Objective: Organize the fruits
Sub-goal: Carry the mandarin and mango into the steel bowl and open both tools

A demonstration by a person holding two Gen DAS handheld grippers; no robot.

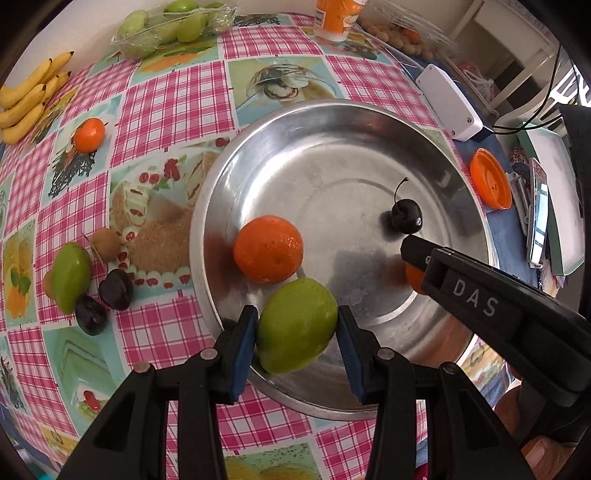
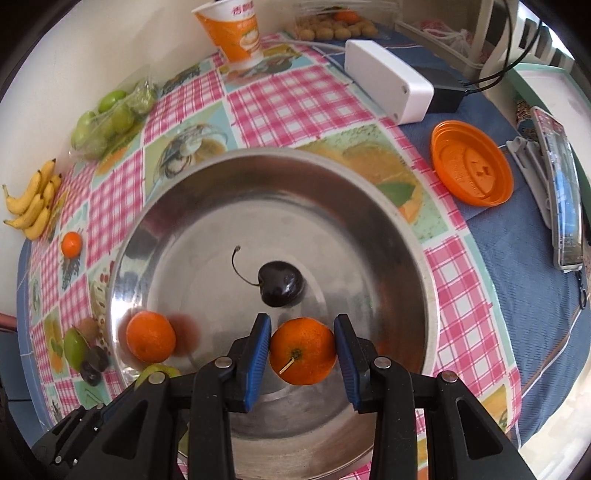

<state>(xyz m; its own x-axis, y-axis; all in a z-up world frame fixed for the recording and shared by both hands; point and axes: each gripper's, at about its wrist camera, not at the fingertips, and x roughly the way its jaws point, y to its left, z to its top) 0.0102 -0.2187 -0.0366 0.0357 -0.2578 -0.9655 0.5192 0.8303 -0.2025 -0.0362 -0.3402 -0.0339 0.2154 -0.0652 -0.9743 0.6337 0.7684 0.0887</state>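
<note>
So on my far left there's the bananas (image 1: 27, 99) at the table edge, a bag of green fruit (image 1: 166, 26) behind them, and a loose mandarin (image 1: 88, 134) sitting on the checkered tablecloth (image 1: 166, 107). Closer to me there's a little cluster on the cloth: a green fruit (image 1: 70, 277), a kiwi (image 1: 106, 244) and two dark plums (image 1: 107, 301), all just beside the steel bowl (image 1: 207, 206).

My left gripper (image 1: 297, 341) is pinching a green mango-looking fruit (image 1: 297, 325) between its blue pads, right over the bowl's near rim. An orange (image 1: 268, 248) lies in the bowl, touching or nearly touching it, and a dark cherry (image 1: 406, 216) sits further right.

My right gripper (image 2: 302, 350) is clamped on a second orange (image 2: 303, 350), stem up, over the bowl near the cherry. Off right: white box (image 2: 388, 85), orange lid (image 2: 472, 168).
</note>
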